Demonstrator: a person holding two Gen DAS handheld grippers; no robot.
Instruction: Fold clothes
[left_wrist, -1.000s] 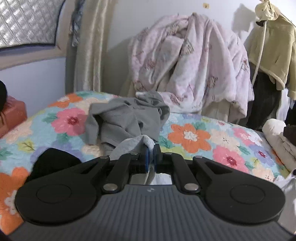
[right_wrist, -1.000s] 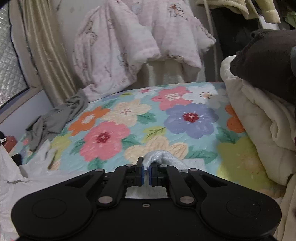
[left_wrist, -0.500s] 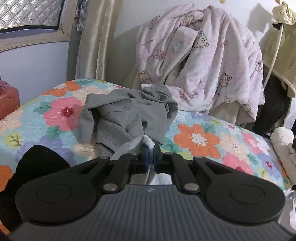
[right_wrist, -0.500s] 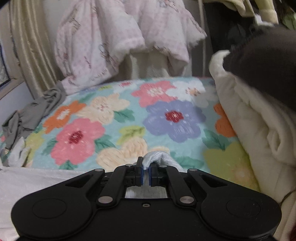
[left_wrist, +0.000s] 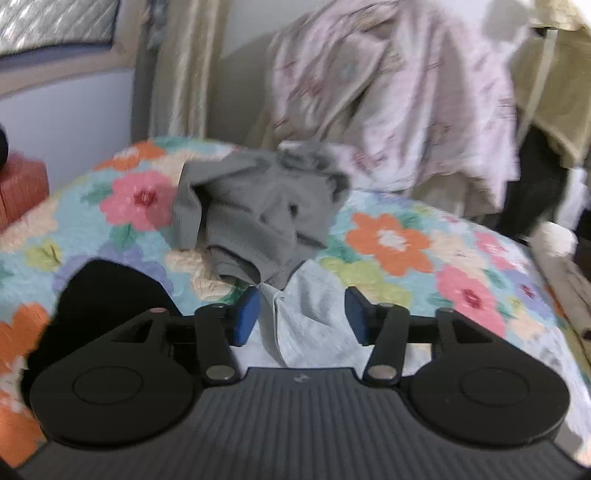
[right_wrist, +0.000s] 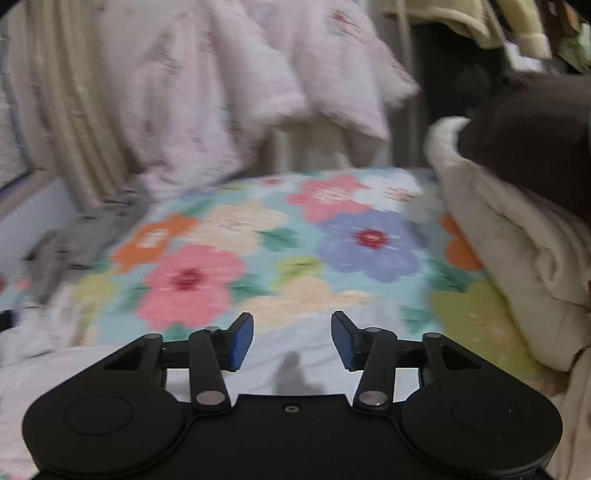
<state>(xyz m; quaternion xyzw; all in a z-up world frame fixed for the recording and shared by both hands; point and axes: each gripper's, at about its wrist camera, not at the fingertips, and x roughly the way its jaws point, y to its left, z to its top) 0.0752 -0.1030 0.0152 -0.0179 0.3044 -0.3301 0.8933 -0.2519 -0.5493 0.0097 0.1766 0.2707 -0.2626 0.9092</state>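
Note:
A white garment (left_wrist: 310, 317) lies on the floral bedspread (left_wrist: 388, 240), a rumpled corner of it rising between my left gripper's (left_wrist: 302, 314) blue pads. The left gripper is open and the cloth lies loose between the pads. In the right wrist view the same white garment (right_wrist: 291, 354) lies flat under my right gripper (right_wrist: 291, 338), which is open and empty. A crumpled grey garment (left_wrist: 258, 214) sits on the bed just beyond the left gripper.
A black garment (left_wrist: 110, 291) lies left of the left gripper. A pink blanket (left_wrist: 388, 96) hangs at the back. A cream quilt (right_wrist: 509, 258) with a dark brown cloth (right_wrist: 528, 136) on top is piled at the bed's right. An orange box (left_wrist: 22, 188) stands far left.
Both grippers were shut on the white garment's edge and have now opened, letting the cloth drop onto the bed. Both views are blurred by motion.

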